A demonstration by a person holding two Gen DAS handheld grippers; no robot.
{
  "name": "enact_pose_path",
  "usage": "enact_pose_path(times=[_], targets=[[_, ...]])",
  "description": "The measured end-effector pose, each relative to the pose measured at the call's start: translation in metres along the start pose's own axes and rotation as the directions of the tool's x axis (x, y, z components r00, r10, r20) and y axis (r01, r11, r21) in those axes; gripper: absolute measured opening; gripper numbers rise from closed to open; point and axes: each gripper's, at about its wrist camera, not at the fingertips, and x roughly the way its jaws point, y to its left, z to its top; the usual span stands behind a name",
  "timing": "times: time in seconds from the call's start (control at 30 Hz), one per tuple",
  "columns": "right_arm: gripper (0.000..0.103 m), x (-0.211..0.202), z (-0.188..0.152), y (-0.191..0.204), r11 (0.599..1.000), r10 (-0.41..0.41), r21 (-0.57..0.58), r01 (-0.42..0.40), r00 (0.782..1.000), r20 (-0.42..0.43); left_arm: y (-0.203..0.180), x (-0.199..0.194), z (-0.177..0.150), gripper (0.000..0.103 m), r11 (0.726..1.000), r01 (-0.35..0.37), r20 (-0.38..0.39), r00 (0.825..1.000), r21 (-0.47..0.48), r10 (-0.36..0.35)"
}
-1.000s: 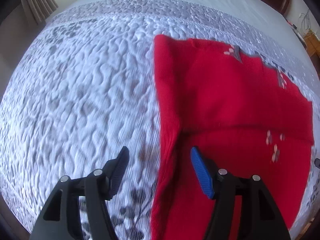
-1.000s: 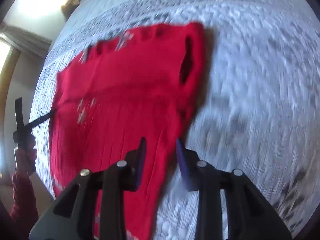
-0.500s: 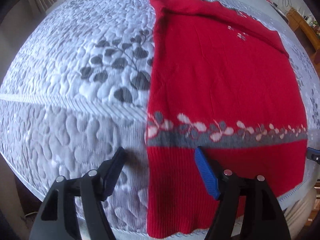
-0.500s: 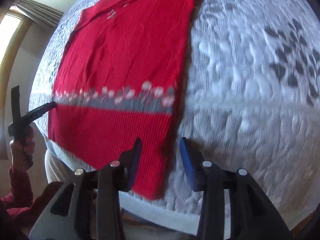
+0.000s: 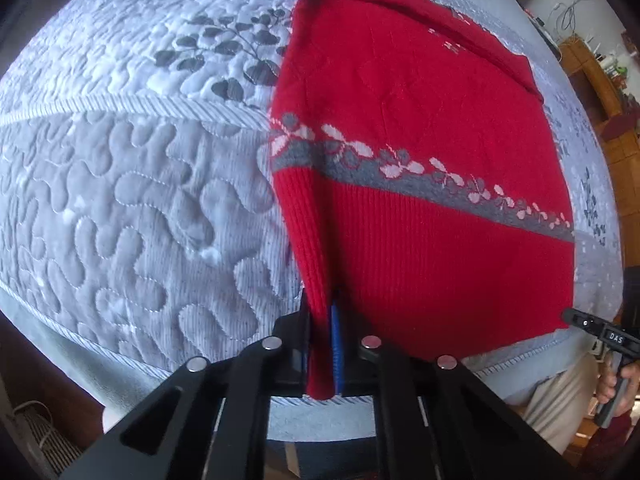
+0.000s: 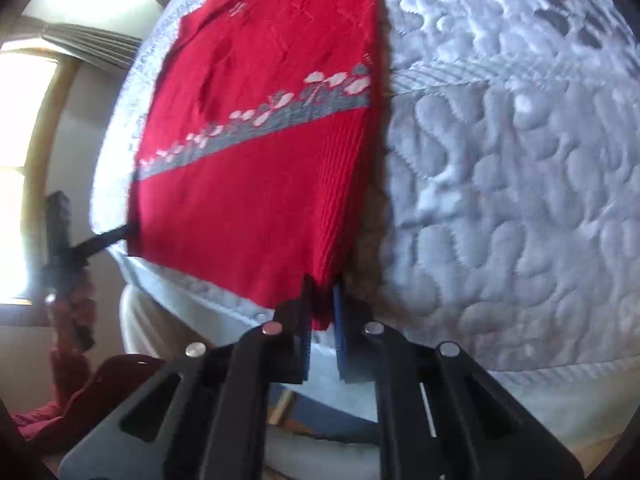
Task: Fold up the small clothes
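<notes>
A red knitted sweater [image 5: 420, 128] with a grey flowered band lies flat on the quilted bed, its ribbed hem towards me; it also shows in the right wrist view [image 6: 256, 128]. My left gripper [image 5: 320, 344] is shut on the hem's left corner. My right gripper [image 6: 322, 316] is shut on the hem's right corner. In the left wrist view the right gripper [image 5: 600, 334] shows at the far hem corner. In the right wrist view the left gripper [image 6: 80, 246] shows at the hem's other corner.
The grey-white quilted bedspread [image 5: 132, 184] with dark leaf prints covers the bed, and its front edge [image 5: 120, 360] runs just under both grippers. A wooden shelf [image 5: 600, 80] stands at the right. A window and curtain [image 6: 60, 52] are at the left.
Both grippers have pulled back from the sweater's body to its hem and closed on the two hem corners. The left was open half a second ago and is now shut on fabric.
</notes>
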Motion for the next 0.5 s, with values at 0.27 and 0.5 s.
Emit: enact_pose_path(times=[0.27, 0.5], targets=[[0.007, -0.048, 0.016, 0.011, 0.996, 0.083, -0.045, -0.080, 0.995, 0.062, 0.012, -0.033, 0.020, 0.008, 0.994, 0.087, 0.029, 0.996, -0.064, -0.085], [0.007, -0.078, 0.085, 0.021, 0.993, 0.109, -0.058, -0.103, 0.989, 0.105, 0.014, -0.054, 0.085, 0.008, 0.986, 0.132, 0.084, 0.989, -0.101, -0.124]])
